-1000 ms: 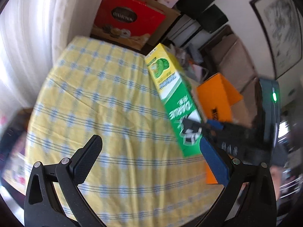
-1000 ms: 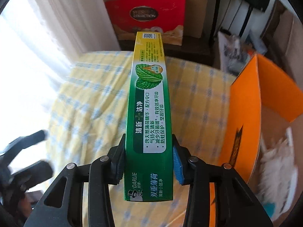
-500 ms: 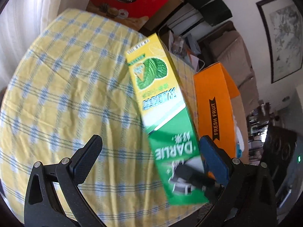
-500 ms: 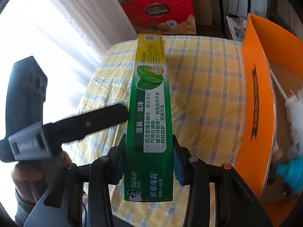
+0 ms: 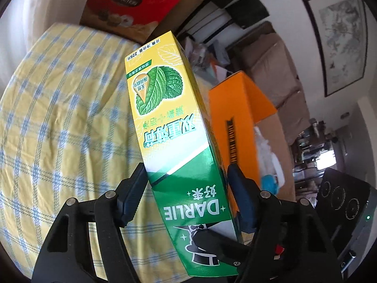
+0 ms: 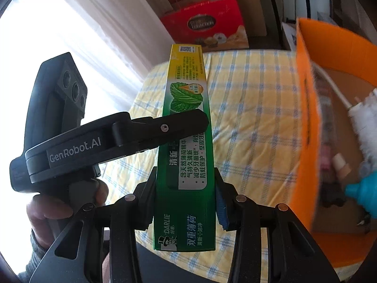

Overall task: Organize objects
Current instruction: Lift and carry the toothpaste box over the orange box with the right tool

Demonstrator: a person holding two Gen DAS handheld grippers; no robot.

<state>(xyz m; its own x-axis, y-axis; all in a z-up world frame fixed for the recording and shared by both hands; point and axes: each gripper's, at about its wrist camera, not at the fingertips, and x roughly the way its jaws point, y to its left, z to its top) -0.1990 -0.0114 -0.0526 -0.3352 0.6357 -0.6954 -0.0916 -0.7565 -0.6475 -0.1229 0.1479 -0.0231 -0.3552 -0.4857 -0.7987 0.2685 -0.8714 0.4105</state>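
Observation:
A long green and yellow Darlie toothpaste box [image 5: 169, 122] is held in the air above the yellow checked table. My left gripper [image 5: 188, 188] is closed around its green end, pads on both broad sides. My right gripper [image 6: 186, 200] is also shut on the same box [image 6: 186, 118], gripping its narrow sides near the green end. In the right wrist view the left gripper's finger [image 6: 165, 127] crosses over the box. Both grippers hold the box at once.
The table has a yellow and blue checked cloth [image 5: 59, 118]. An open orange cardboard box [image 6: 308, 122] stands at the table's right side, holding a white duster [image 6: 362, 122] and a teal item [image 6: 362, 188]. A red gift box [image 6: 212, 26] stands beyond the table. Curtains hang at left.
My left gripper has moved in onto the box and closed on it; it was open and apart from it earlier. The right gripper has kept its hold and swung toward the orange box.

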